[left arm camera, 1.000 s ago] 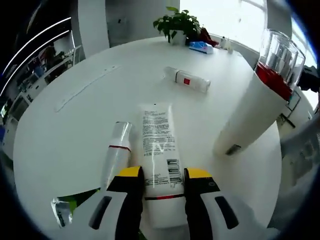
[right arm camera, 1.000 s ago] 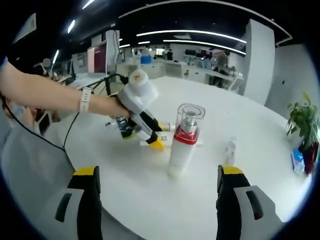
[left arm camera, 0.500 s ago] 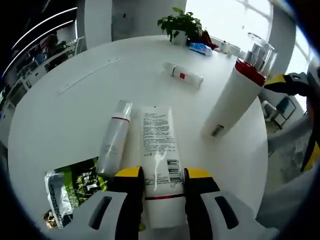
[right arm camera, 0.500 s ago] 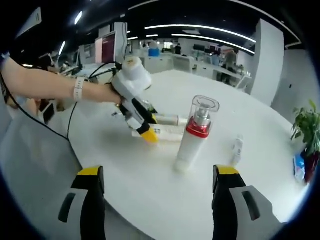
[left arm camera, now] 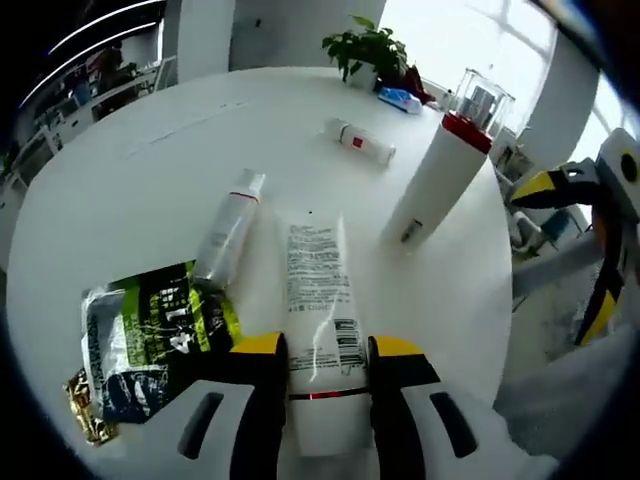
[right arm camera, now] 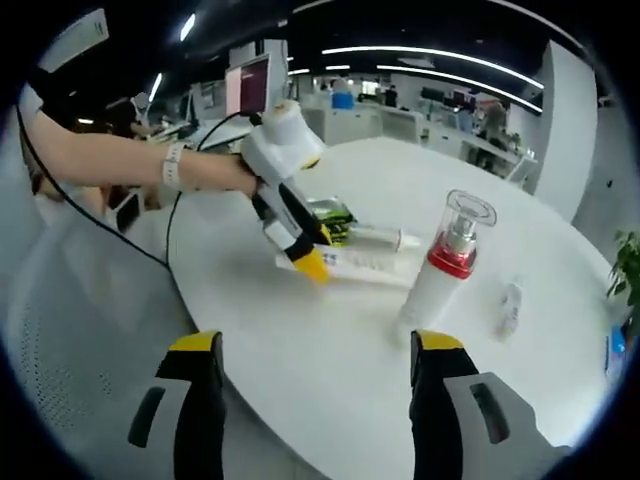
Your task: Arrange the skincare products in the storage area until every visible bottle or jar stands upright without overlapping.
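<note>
On the white surface (left arm camera: 120,200) | upright: pump bottle (left arm camera: 432,180) | lying: flat tube (left arm camera: 318,300) clamped by left gripper (left arm camera: 322,362), slim bottle (left arm camera: 230,228), small tube (left arm camera: 360,141) | right gripper (right arm camera: 315,360) apart, holding nothing | task barely begun

- My left gripper (left arm camera: 322,352) had yellow tips.
- The white tube (left arm camera: 318,310) carried black print and a red band.
- The pump bottle (left arm camera: 436,169) was white, red-collared, clear-capped.
- The sachet (left arm camera: 150,338) was green-black.

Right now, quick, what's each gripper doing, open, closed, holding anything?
Left gripper: shut on the flat white tube lying on the table.
Right gripper: open, holding nothing, apart from the upright pump bottle.
</note>
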Available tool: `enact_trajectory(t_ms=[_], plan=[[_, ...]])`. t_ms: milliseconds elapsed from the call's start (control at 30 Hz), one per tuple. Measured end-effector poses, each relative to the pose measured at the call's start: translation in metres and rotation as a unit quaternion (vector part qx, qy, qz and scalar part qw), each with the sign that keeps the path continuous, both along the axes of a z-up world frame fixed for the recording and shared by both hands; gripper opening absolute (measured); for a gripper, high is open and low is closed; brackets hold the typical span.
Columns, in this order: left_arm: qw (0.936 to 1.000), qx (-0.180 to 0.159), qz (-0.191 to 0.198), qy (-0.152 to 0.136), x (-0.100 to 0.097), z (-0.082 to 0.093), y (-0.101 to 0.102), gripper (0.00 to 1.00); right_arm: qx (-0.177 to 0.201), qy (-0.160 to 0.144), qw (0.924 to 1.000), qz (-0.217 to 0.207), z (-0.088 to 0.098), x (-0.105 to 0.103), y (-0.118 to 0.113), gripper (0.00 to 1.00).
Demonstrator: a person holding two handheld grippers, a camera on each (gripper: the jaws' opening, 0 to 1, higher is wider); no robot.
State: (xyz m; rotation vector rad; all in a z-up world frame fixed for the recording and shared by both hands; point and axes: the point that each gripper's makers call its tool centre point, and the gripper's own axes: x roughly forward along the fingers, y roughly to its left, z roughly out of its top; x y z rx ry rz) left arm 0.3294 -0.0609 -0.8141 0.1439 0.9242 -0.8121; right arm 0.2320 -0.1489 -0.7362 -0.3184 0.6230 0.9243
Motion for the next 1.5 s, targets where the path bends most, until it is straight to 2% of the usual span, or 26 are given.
enact_trajectory(t_ms=[100, 233, 333, 500, 567, 600, 700, 733, 867, 933, 1033, 1100, 1133, 1167, 1200, 1233, 1267, 1300, 1333, 1433, 1500], plan=[[0.9987, -0.037, 0.025, 0.026, -0.003, 0.001, 0.007, 0.28, 0.005, 0.009, 0.9999, 0.010, -0.002, -0.002, 0.002, 0.72], [0.9961, -0.065, 0.047, 0.038, -0.012, 0.001, 0.015, 0.28, 0.001, -0.002, 0.9997, 0.024, -0.001, -0.001, 0.002, 0.65], [0.9920, -0.096, 0.058, 0.060, -0.015, 0.000, 0.021, 0.28, 0.016, 0.007, 0.9996, 0.022, 0.003, 0.000, 0.002, 0.66], [0.9849, -0.136, 0.075, 0.077, -0.027, 0.006, 0.021, 0.28, 0.052, 0.026, 0.9983, 0.006, 0.010, 0.005, 0.002, 0.66], [0.9825, -0.147, 0.078, 0.084, -0.030, 0.007, 0.022, 0.28, 0.035, 0.015, 0.9992, 0.008, 0.008, 0.010, -0.002, 0.65], [0.9800, -0.159, 0.081, 0.089, -0.033, 0.008, 0.021, 0.28, 0.013, -0.003, 0.9998, 0.016, 0.006, 0.015, -0.005, 0.65], [0.9730, -0.187, 0.088, 0.104, -0.041, 0.011, 0.019, 0.28, 0.028, 0.022, 0.9992, 0.017, 0.003, 0.015, 0.001, 0.63], [0.9717, -0.192, 0.089, 0.106, -0.042, 0.012, 0.019, 0.28, 0.049, 0.036, 0.9981, 0.010, 0.005, 0.016, 0.004, 0.63], [0.9684, -0.204, 0.088, 0.114, -0.046, 0.012, 0.022, 0.28, 0.074, 0.062, 0.9953, -0.009, 0.003, 0.024, 0.002, 0.62], [0.9655, -0.212, 0.090, 0.122, -0.051, 0.013, 0.021, 0.28, 0.088, 0.086, 0.9922, -0.019, 0.000, 0.024, 0.002, 0.62], [0.9593, -0.229, 0.097, 0.134, -0.054, 0.015, 0.021, 0.28, 0.117, 0.130, 0.9836, -0.046, -0.007, 0.023, 0.003, 0.61], [0.9580, -0.232, 0.098, 0.137, -0.056, 0.016, 0.022, 0.28, 0.138, 0.158, 0.9748, -0.075, -0.013, 0.025, 0.003, 0.61], [0.9583, -0.232, 0.097, 0.136, -0.058, 0.017, 0.020, 0.28, 0.139, 0.157, 0.9725, -0.101, -0.019, 0.034, -0.002, 0.61], [0.9590, -0.230, 0.095, 0.136, -0.062, 0.018, 0.018, 0.28, 0.130, 0.153, 0.9750, -0.096, -0.023, 0.037, -0.003, 0.61], [0.9595, -0.229, 0.092, 0.136, -0.065, 0.018, 0.016, 0.28, 0.131, 0.162, 0.9727, -0.102, -0.028, 0.038, -0.002, 0.62], [0.9600, -0.228, 0.089, 0.136, -0.067, 0.018, 0.015, 0.28, 0.145, 0.179, 0.9660, -0.117, -0.030, 0.039, 0.000, 0.62], [0.9601, -0.228, 0.087, 0.137, -0.068, 0.018, 0.014, 0.28, 0.165, 0.208, 0.9561, -0.124, -0.032, 0.039, 0.005, 0.61], [0.9600, -0.228, 0.086, 0.138, -0.068, 0.018, 0.013, 0.28, 0.172, 0.214, 0.9532, -0.127, -0.033, 0.039, 0.006, 0.61], [0.9598, -0.229, 0.085, 0.139, -0.069, 0.018, 0.013, 0.28, 0.188, 0.226, 0.9457, -0.139, -0.033, 0.036, 0.011, 0.61], [0.9602, -0.229, 0.078, 0.140, -0.071, 0.019, 0.011, 0.28, 0.201, 0.250, 0.9352, -0.150, -0.040, 0.033, 0.019, 0.61], [0.9599, -0.229, 0.078, 0.142, -0.071, 0.018, 0.012, 0.28, 0.203, 0.254, 0.9326, -0.156, -0.045, 0.034, 0.022, 0.61]])
